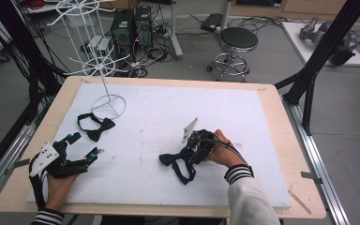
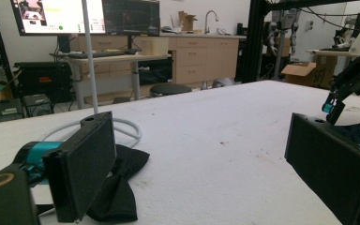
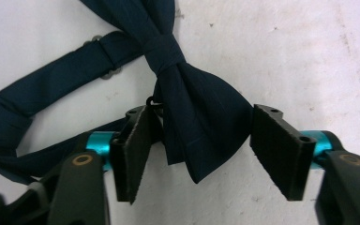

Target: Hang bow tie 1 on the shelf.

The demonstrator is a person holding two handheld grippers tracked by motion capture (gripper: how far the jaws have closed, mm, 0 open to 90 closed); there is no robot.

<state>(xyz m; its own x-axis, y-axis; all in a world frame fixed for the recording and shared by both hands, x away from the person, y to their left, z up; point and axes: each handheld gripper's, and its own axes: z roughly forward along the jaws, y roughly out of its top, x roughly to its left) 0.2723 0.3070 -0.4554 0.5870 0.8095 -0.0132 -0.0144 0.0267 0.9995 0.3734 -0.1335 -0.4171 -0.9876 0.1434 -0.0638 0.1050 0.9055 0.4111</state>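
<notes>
A navy bow tie with its strap lies on the white board, front centre. My right gripper is down over it. In the right gripper view the gripper is open and its jaws straddle one wing of the navy bow tie, a small gap on each side. A black bow tie lies at the left, near a white wire stand. My left gripper rests open at the front left; seen from the left gripper, the black bow tie lies just past its left pad.
The wire stand's pole and ring base rise at the board's back left. The board sits on a wooden table. Behind the table are a stool, computer towers and loose cables on the floor.
</notes>
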